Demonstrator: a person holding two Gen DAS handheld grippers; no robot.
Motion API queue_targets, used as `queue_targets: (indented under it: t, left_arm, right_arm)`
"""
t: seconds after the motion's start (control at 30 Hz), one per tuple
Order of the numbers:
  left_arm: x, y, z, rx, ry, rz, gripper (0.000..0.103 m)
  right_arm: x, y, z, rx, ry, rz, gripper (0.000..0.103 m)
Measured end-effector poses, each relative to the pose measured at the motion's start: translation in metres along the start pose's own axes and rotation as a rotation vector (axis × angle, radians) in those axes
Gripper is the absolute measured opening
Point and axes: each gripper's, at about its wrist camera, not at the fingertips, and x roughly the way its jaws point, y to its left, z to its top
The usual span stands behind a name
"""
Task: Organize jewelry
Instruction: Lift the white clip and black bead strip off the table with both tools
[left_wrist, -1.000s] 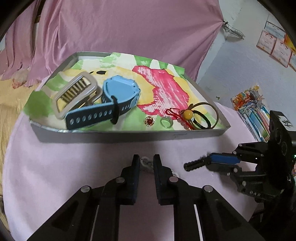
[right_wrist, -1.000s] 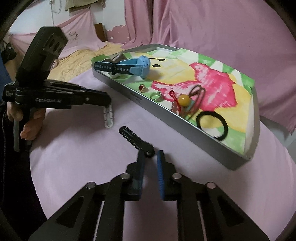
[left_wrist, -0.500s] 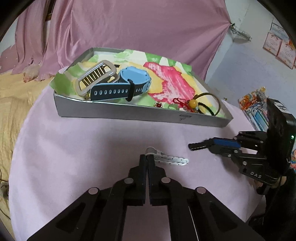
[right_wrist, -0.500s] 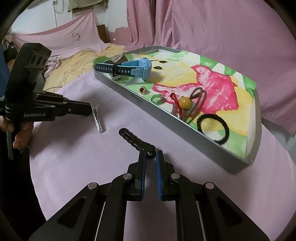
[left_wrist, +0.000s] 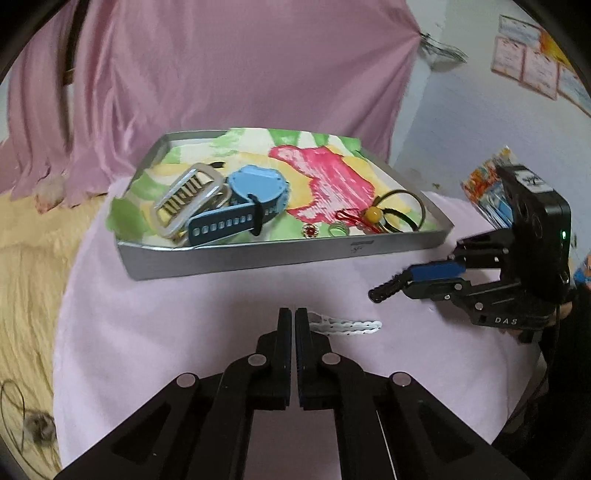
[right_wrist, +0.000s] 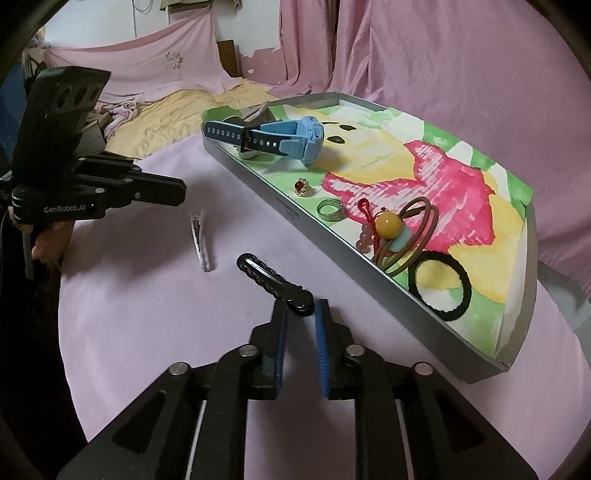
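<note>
A silver tray (left_wrist: 258, 260) lined with a painted sheet holds a blue watch (left_wrist: 255, 192), a metal buckle (left_wrist: 184, 199), two rings, a bead charm and hair ties. A white hair clip (left_wrist: 347, 326) lies on the pink table just right of my left gripper (left_wrist: 294, 314), which is shut with nothing in it. From the right wrist view the white hair clip (right_wrist: 199, 240) lies apart from the left gripper (right_wrist: 181, 192). My right gripper (right_wrist: 301, 314) is shut on one end of a black hair clip (right_wrist: 273, 282), which sticks out towards the tray (right_wrist: 369, 280).
Pink curtains hang behind the tray. A yellow cloth (left_wrist: 29, 277) lies left of the round table, and a stack of colourful packets (left_wrist: 487, 192) stands to the right. A hand (right_wrist: 48, 243) holds the left gripper's handle. A black hair tie (right_wrist: 439, 284) lies in the tray's near corner.
My left gripper was open around the white clip, then shut and drew back from it; the clip stays on the table. The right gripper keeps the black clip and has barely moved.
</note>
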Motion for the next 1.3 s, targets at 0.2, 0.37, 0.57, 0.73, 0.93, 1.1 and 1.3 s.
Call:
queue_targets:
  t: [0.2,0.37,0.57,0.73,0.93,1.1,1.3]
  left_arm:
    - [0.01,-0.004,0.001,0.063,0.023,-0.021,0.002]
    - [0.019,-0.005,0.006,0.101,0.053,-0.042,0.002]
    - [0.019,-0.008,0.01,0.114,0.051,-0.079,0.003]
    - [0.02,-0.015,0.016,0.163,0.043,-0.111,0.017]
    - [0.032,-0.025,0.019,0.229,0.092,-0.148,0.046]
    - [0.035,-0.032,0.016,0.265,0.117,-0.154,0.046]
    - [0.029,-0.037,0.007,0.296,0.13,-0.17,0.046]
  right_arm:
    - [0.0,-0.001,0.0,-0.013,0.005,0.012,0.025]
    - [0.004,0.002,0.007,-0.053,0.008,0.021,0.026]
    - [0.006,0.006,0.011,-0.088,-0.005,0.053,0.025]
    - [0.001,0.008,0.003,-0.053,-0.002,0.056,0.016]
    - [-0.016,0.004,-0.019,0.054,0.001,0.022,0.016]
    - [-0.021,0.004,-0.029,0.076,-0.002,0.006,0.016]
    - [-0.015,0.003,-0.021,0.045,-0.007,0.02,0.016]
